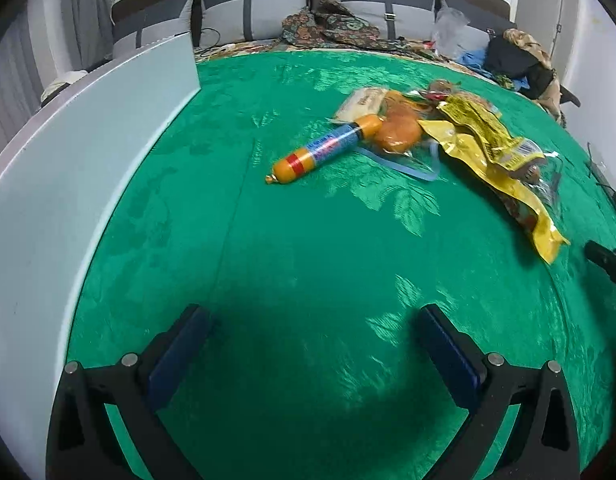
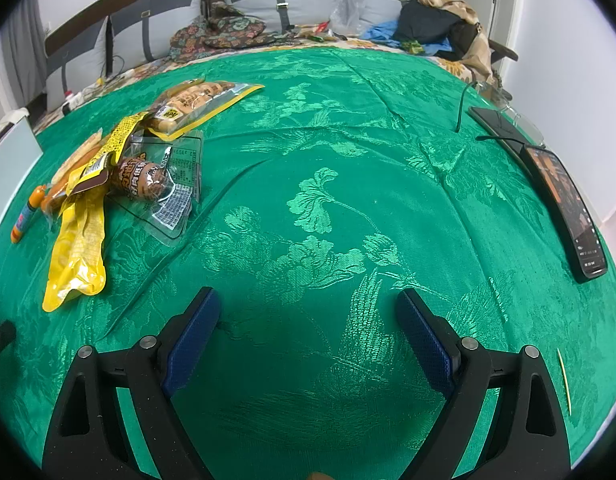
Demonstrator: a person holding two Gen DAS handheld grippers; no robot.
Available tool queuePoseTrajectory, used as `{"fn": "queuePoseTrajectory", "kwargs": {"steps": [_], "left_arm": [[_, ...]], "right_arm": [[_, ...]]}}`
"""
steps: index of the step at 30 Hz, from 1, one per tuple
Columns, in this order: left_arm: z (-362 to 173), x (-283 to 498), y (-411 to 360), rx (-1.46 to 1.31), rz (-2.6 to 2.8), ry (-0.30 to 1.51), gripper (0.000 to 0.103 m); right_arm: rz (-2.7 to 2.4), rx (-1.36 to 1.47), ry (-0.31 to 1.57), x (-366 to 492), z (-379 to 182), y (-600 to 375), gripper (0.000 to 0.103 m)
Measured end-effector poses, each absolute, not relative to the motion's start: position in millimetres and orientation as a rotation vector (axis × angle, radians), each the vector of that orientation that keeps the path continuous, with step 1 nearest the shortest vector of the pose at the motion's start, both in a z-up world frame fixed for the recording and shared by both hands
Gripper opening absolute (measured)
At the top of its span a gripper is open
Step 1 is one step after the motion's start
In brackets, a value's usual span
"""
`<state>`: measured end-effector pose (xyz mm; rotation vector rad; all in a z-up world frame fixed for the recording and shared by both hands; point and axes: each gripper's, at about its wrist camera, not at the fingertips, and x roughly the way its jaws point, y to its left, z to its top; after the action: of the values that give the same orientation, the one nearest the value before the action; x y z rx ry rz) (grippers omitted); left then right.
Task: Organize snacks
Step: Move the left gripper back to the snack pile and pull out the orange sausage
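A heap of snacks lies on the green tablecloth (image 1: 308,240). An orange and blue sausage stick (image 1: 328,148) lies at its near left edge; it also shows in the right wrist view (image 2: 25,212). A bun in a clear wrapper (image 1: 398,132) and long yellow packets (image 1: 504,164) lie beside it. In the right wrist view I see the yellow packet (image 2: 77,248), a brown sausage in a clear pack (image 2: 141,180) and a yellow-edged pack of sticks (image 2: 199,100). My left gripper (image 1: 312,320) is open and empty, well short of the heap. My right gripper (image 2: 308,304) is open and empty, to the right of the heap.
A pale box wall (image 1: 79,152) stands along the left of the cloth. Two phones (image 2: 564,208) with a cable lie at the cloth's right edge, and a toothpick (image 2: 564,380) lies near them. A sofa with cushions, clothes and bags (image 2: 436,24) is behind.
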<state>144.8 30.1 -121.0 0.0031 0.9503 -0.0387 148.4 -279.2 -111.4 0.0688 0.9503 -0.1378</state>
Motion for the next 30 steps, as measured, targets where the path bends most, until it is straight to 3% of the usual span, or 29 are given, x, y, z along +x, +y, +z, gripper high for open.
{"fn": "queuePoseTrajectory", "kwargs": {"steps": [30], "left_arm": [[-121.4, 145.6, 31.0, 0.005, -0.042, 0.943, 0.103]], "right_arm": [[-0.136, 0.071, 0.95, 148.6, -111.4, -278.7, 0.092]]}}
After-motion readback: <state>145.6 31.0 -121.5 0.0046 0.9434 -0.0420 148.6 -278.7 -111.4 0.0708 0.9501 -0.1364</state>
